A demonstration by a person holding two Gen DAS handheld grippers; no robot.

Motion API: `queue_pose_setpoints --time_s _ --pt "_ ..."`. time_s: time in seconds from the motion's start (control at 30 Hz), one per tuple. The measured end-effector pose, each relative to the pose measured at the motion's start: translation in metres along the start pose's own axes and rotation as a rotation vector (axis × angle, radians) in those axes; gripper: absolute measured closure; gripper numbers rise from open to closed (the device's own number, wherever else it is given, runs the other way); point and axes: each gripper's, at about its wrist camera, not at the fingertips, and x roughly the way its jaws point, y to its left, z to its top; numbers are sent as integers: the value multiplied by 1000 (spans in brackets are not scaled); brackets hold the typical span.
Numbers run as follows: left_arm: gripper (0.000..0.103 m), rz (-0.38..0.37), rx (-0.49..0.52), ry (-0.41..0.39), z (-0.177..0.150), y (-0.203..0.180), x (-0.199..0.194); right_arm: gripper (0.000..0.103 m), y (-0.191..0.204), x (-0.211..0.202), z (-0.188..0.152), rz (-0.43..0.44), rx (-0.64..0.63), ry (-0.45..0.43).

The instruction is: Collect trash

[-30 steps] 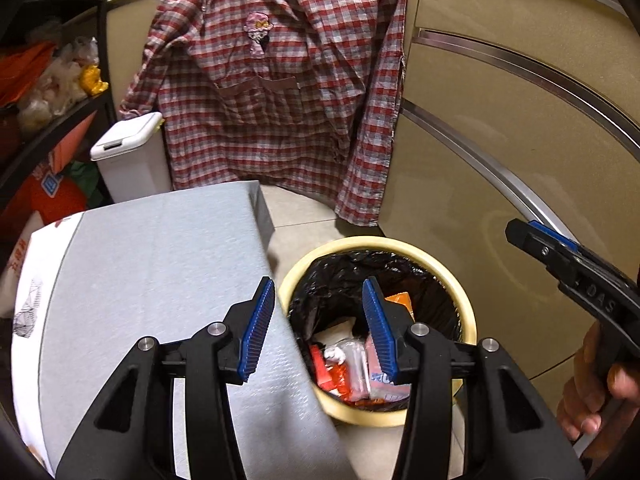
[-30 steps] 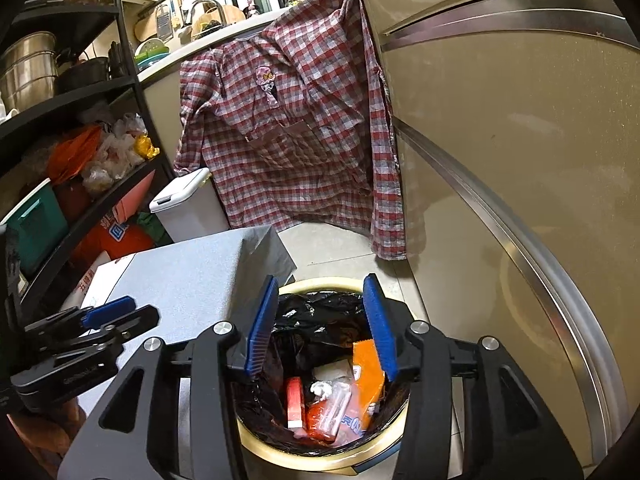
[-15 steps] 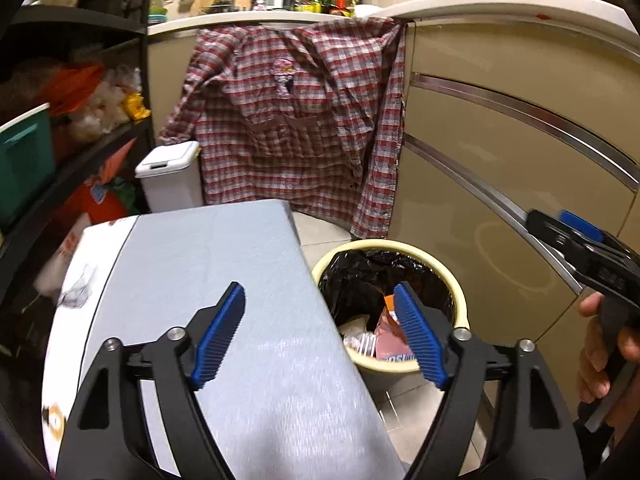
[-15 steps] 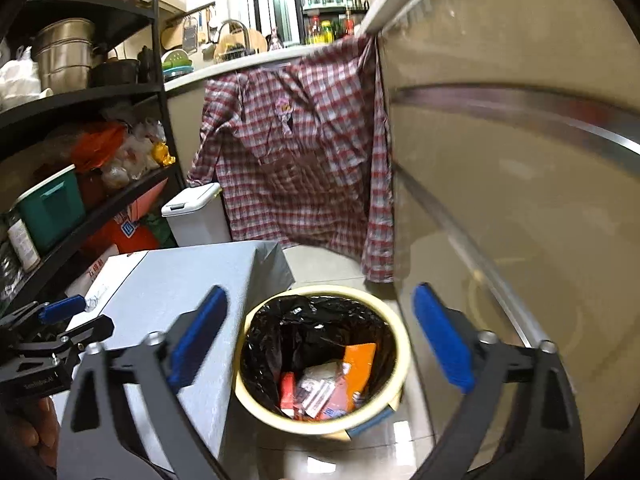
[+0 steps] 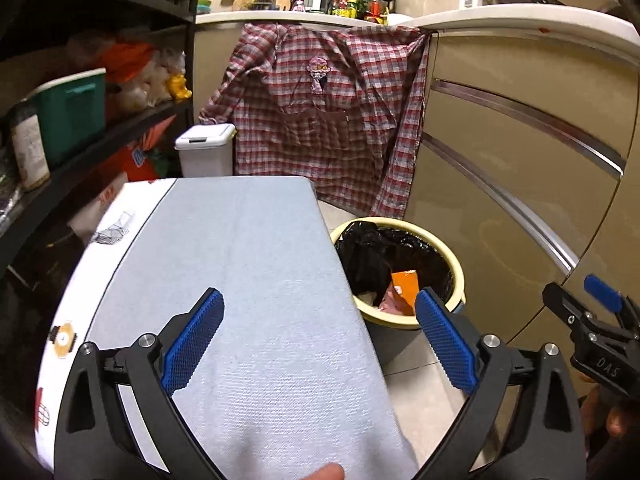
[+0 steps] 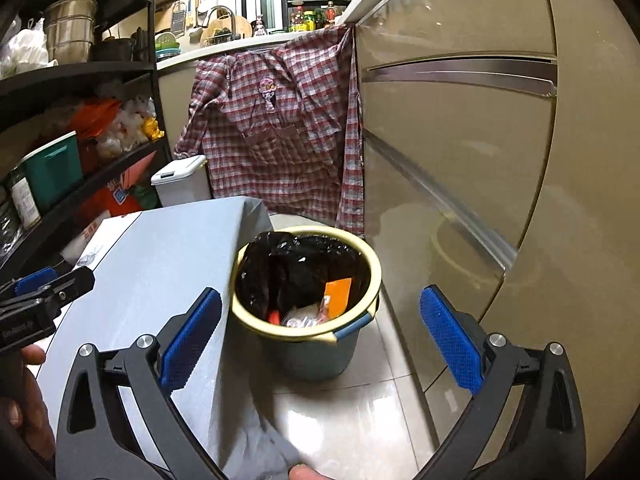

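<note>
Below the wide-open right gripper (image 6: 320,340), apparently apart, stands the trash bin (image 6: 362,252).

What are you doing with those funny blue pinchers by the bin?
A person holds a pinching tool in each hand to collect trash. The left tool and the right tool are both wide open and hold nothing. The yellow-rimmed bin with a black bag stands on the floor beside a grey cloth-covered table. Wrappers, one an orange packet, already lie inside the bin.

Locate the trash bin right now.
The trash bin stands on the floor, centre of the right wrist view, between the grey-covered table on its left and the beige cabinet on its right, below the hanging plaid shirt.
</note>
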Motion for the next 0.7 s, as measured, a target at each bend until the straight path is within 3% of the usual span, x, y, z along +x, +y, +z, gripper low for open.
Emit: queue_pose_setpoints --time_s 0.13,0.7 --pt "8 -14 18 15 -7 -3 4 5 9 6 -5 -16 -48 18" --pt "8 -23 7 41 -16 -5 16 5 10 14 -3 -19 -51 25"
